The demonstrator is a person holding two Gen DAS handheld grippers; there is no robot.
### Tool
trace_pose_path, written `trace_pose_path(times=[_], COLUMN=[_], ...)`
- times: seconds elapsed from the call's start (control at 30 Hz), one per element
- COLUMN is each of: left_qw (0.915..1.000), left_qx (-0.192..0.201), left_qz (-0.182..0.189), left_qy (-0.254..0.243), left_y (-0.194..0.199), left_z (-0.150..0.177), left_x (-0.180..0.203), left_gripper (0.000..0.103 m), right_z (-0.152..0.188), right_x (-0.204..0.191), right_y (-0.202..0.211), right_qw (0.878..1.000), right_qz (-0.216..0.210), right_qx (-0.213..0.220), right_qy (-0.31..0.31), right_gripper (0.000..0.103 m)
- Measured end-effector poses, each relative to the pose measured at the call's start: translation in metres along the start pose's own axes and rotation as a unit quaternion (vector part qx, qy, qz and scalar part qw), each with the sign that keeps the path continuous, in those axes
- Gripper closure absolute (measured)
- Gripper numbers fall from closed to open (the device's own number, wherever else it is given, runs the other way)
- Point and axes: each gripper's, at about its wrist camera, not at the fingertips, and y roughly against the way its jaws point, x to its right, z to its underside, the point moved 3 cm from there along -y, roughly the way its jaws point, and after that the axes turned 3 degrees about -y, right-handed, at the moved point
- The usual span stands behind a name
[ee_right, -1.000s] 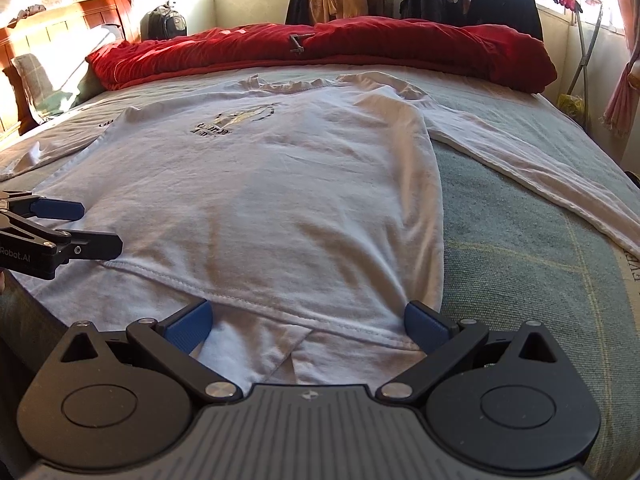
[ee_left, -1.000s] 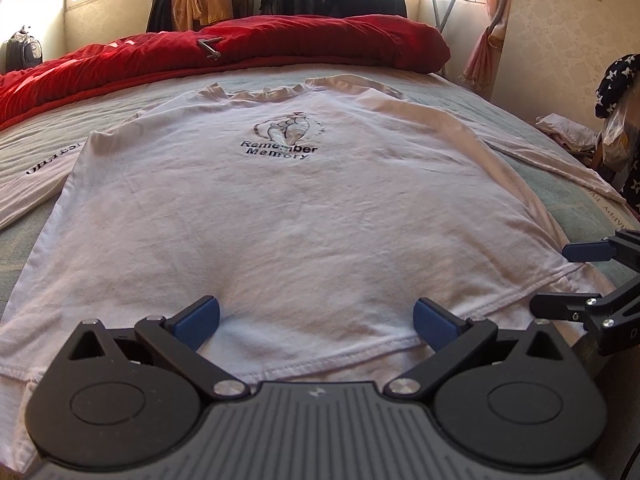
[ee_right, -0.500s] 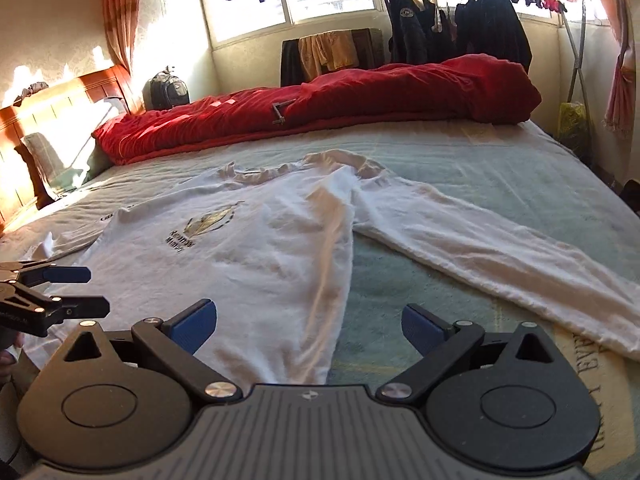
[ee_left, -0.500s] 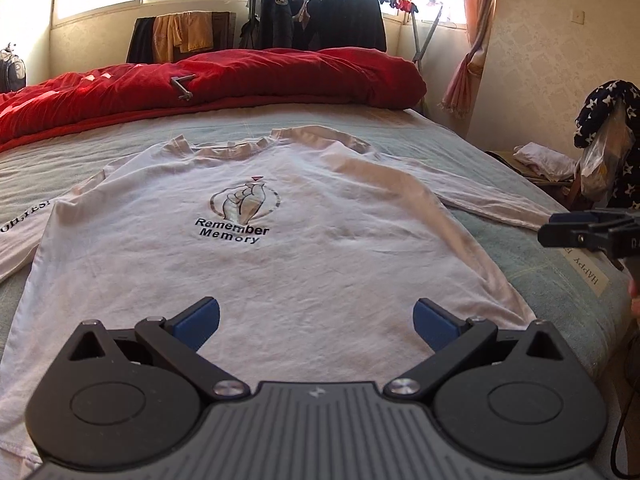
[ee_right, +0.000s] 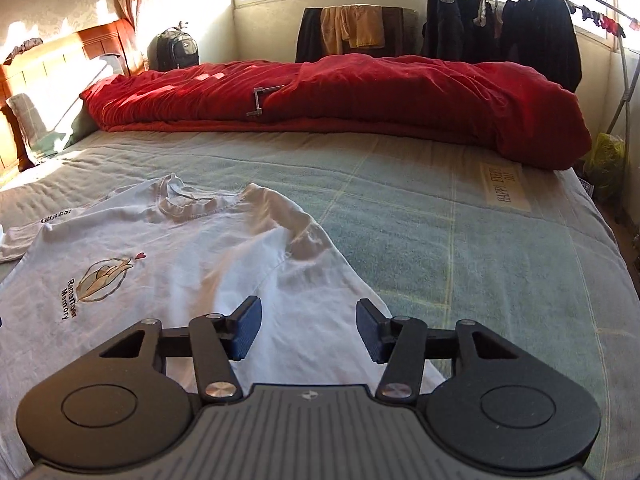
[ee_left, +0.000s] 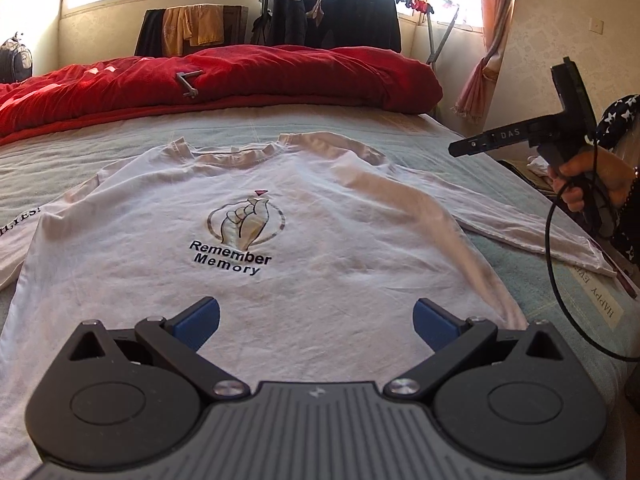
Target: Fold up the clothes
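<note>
Shirt: a white long-sleeved shirt (ee_left: pixel 280 264) lies flat and face up on the bed (ee_right: pixel 460 240), collar toward the red quilt, with "Remember Memory" printed under a hand emblem on the chest.
Sleeves: one sleeve (ee_left: pixel 532 236) runs out over the green bedcover toward the right bed edge; the other runs off the left side of the left wrist view.
Left claw (ee_left: pixel 316 320): held above the lower part of the shirt, blue pads spread wide, nothing between them and no cloth touched.
Right claw (ee_right: pixel 308 332): over the shirt near its shoulder and sleeve seam, jaws closing, about half apart, empty; the fabric lies below the pads, not pinched.
Right hand (ee_left: pixel 592 184): seen from the left wrist view at the right bed edge, wrapped round the handle, a black cable looping down from it.
Quilt: a red quilt (ee_right: pixel 360 96) is bunched along the far side of the bed, well apart from the shirt.
Background: dark jackets (ee_left: pixel 340 20) hang on a rail by the window.
</note>
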Motion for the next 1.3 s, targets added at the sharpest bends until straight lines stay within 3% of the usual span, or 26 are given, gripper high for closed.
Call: trace_pose_path(times=[0.13, 0.27, 0.47, 0.5, 0.57, 0.6, 0.87, 1.03, 1.23, 1.3], left_qw=[1.0, 0.9998, 0.9995, 0.9995, 0.9994, 0.9995, 0.9992, 0.9992, 0.9995, 0.9995], left_qx=[-0.003, -0.011, -0.021, -0.023, -0.025, -0.026, -0.025, -0.024, -0.016, -0.014], left_qz=[-0.007, -0.015, -0.021, -0.02, -0.019, -0.017, -0.03, -0.032, -0.028, -0.028], left_qy=[0.003, -0.007, -0.012, -0.011, -0.011, -0.01, -0.01, -0.003, -0.007, -0.004], left_y=[-0.01, -0.019, -0.033, -0.036, -0.039, -0.04, -0.038, -0.036, -0.03, -0.03], left_z=[0.0, 0.003, 0.007, 0.007, 0.008, 0.009, 0.012, 0.011, 0.011, 0.011], left_x=[-0.005, -0.008, -0.014, -0.014, -0.013, -0.013, -0.017, -0.02, -0.022, -0.023], left_gripper=[0.001, 0.001, 0.001, 0.001, 0.001, 0.001, 0.001, 0.001, 0.001, 0.001], right_z=[-0.024, -0.022, -0.008, -0.007, -0.006, -0.006, -0.026, -0.02, -0.038, -0.048], right_x=[0.012, 0.029, 0.033, 0.031, 0.028, 0.026, 0.015, 0.016, 0.017, 0.004], right_y=[-0.057, -0.109, -0.123, -0.121, -0.118, -0.115, -0.102, -0.128, -0.11, -0.107], right_qw=[0.999, 0.998, 0.998, 0.997, 0.997, 0.997, 0.997, 0.993, 0.998, 1.0], right_qz=[-0.017, -0.011, -0.042, -0.046, -0.057, -0.053, 0.029, 0.063, 0.045, 0.001], right_qx=[-0.025, -0.056, -0.053, -0.054, -0.057, -0.058, -0.038, -0.079, -0.028, -0.022], right_qy=[0.017, 0.02, 0.005, 0.004, 0.001, 0.005, 0.055, 0.066, 0.017, 0.004], right_gripper=[0.046, 0.045, 0.047, 0.055, 0.082, 0.101, 0.101, 0.098, 0.084, 0.079])
